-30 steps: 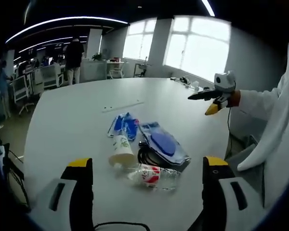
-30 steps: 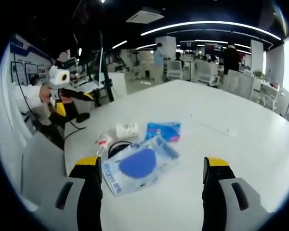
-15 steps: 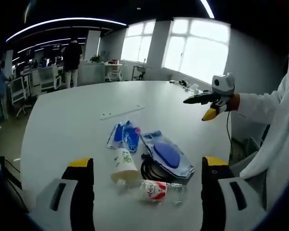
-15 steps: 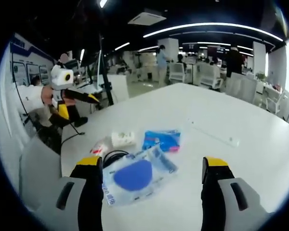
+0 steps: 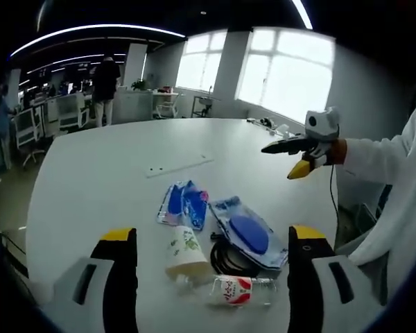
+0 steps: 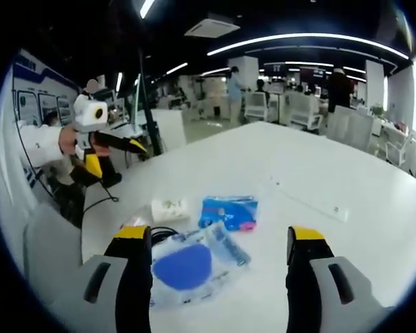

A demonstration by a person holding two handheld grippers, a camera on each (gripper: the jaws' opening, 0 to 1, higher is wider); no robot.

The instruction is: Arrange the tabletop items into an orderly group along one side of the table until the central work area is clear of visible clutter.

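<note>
A small pile of clutter lies on the white table (image 5: 104,173). It holds a blue packet (image 5: 184,203), a paper cup (image 5: 185,251) on its side, a clear bottle with a red label (image 5: 239,290), a clear bag with a blue disc (image 5: 249,234) and a black cable coil (image 5: 225,262). My left gripper (image 5: 211,234) hovers open just above the pile's near side. The right gripper (image 5: 295,149) hangs open in the air beyond the pile. From the other side I see the blue packet (image 6: 229,211), the bag (image 6: 187,263), the cup (image 6: 168,208) and my open right gripper (image 6: 218,234).
A thin white strip (image 5: 177,166) lies on the table past the pile; it also appears as the strip (image 6: 312,201). The left gripper (image 6: 114,146) is held by a white-sleeved arm. Office desks, chairs and people stand in the background. Bare tabletop (image 6: 374,229) surrounds the pile.
Both cameras have drifted slightly, so the pile sits a little differently in each view. The items themselves have not moved. Both grippers stay open.
</note>
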